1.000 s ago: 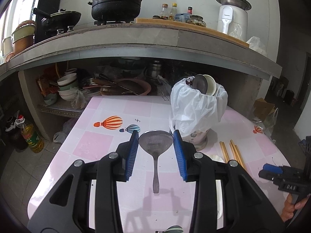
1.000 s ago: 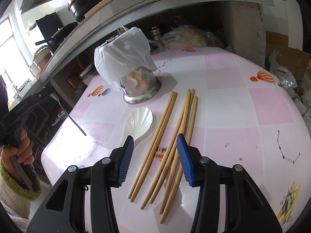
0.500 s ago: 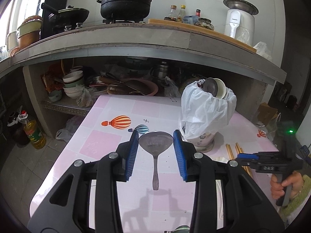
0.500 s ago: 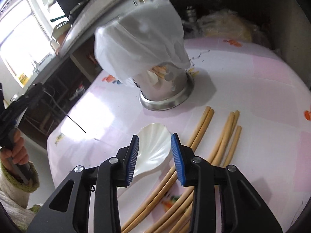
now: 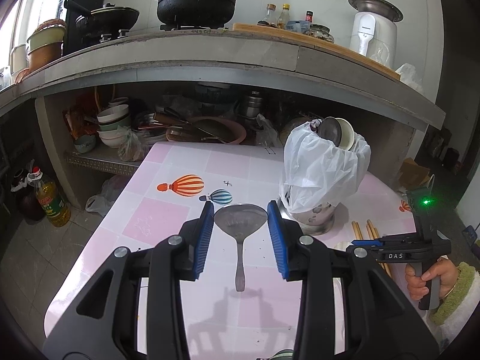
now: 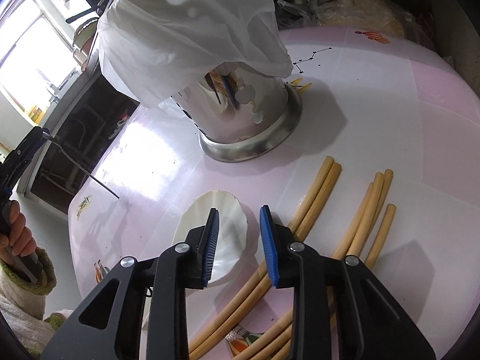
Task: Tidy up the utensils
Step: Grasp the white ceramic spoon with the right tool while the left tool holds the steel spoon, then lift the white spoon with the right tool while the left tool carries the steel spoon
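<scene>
My left gripper [image 5: 240,210] is shut on the bowl of a metal spoon [image 5: 240,258], held above the pink table [image 5: 168,219] with its handle pointing back at the camera. The right wrist view shows that spoon [image 6: 84,174] sticking out of the left gripper [image 6: 39,133]. My right gripper [image 6: 239,210] hangs low over a white shell-shaped spoon [image 6: 195,225]. Its jaws are closing, the bowl's right rim lies between them, and the pads do not press on it. Several wooden chopsticks [image 6: 318,192] lie just right of it. Behind stands a steel utensil holder [image 6: 255,126] draped with a white plastic bag [image 6: 186,30].
The holder [image 5: 315,219] has a ladle and a bowl sticking out of its top. Beyond the table, a shelf under the concrete counter [image 5: 210,60] holds stacked bowls [image 5: 114,126] and pans. An oil bottle [image 5: 52,201] stands on the floor at the left.
The right gripper moved left and down, from above the chopsticks to over the white spoon, and its jaws narrowed. The left gripper kept still with the metal spoon.
</scene>
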Available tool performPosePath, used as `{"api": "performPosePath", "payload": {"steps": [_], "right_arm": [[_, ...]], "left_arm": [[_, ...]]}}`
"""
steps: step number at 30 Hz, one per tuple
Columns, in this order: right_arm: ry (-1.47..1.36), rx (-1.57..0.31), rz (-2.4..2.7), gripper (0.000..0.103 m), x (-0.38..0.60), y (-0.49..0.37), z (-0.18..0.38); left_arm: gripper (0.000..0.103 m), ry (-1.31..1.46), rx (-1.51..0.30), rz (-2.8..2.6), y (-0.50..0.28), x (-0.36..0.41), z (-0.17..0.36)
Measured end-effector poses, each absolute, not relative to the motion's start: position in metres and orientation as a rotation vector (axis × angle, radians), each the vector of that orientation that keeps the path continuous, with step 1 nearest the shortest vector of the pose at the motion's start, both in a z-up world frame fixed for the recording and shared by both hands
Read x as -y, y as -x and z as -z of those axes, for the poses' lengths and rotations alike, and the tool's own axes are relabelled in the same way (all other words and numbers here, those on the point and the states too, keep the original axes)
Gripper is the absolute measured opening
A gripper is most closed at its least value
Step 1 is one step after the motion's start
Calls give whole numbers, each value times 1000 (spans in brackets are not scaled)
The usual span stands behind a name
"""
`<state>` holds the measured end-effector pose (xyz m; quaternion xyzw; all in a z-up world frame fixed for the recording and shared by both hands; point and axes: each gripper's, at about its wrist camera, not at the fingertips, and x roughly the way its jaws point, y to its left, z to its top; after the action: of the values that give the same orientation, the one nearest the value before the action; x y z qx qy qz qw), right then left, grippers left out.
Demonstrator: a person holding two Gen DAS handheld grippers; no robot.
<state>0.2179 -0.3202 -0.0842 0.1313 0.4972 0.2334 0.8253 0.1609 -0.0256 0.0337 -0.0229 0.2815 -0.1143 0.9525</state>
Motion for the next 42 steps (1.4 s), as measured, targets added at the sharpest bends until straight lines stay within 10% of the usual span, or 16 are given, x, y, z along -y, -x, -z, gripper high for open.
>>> {"api": "performPosePath", "payload": {"steps": [42], "right_arm": [[-324, -737, -349, 3, 323, -140, -7]], "left_arm": [[35, 44, -561, 235, -156, 25, -36]]}}
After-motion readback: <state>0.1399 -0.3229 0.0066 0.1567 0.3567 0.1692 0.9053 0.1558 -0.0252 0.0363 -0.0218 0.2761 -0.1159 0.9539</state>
